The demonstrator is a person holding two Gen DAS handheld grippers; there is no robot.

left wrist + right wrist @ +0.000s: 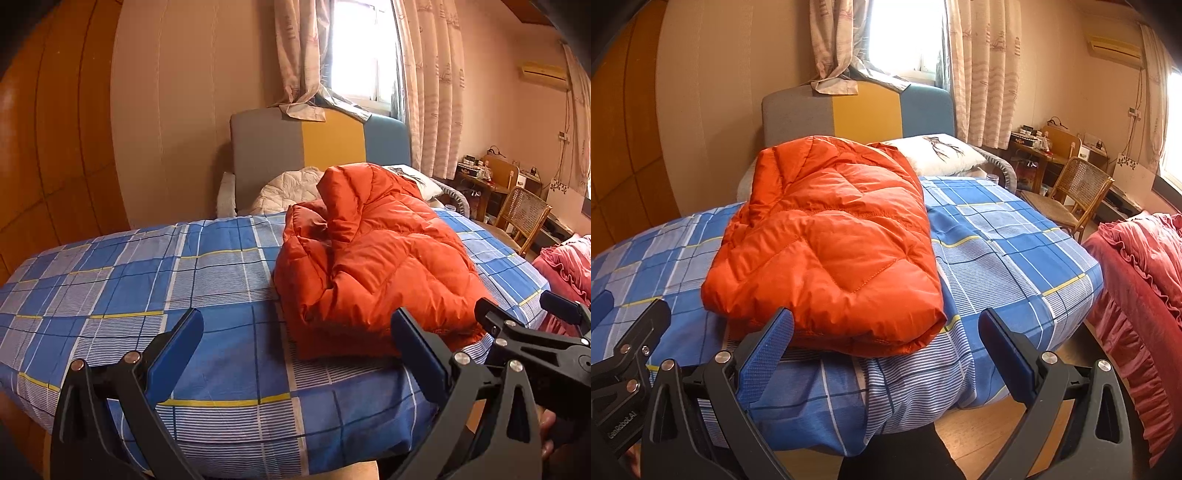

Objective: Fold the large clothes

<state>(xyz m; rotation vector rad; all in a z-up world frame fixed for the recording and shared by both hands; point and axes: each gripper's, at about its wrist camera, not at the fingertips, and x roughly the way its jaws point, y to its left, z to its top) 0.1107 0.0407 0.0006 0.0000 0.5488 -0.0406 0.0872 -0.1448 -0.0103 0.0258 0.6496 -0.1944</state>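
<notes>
An orange puffer jacket (827,240) is laid folded on the plaid bed (997,236). The left gripper (295,354) and right gripper (886,354) are held released, near it.

Black tongs (886,347); blue pads (764,354)

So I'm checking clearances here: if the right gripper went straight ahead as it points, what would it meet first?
Most likely the near folded edge of the orange jacket, lying on the plaid bed. The right gripper is open and empty; depth is hard to judge.
</notes>
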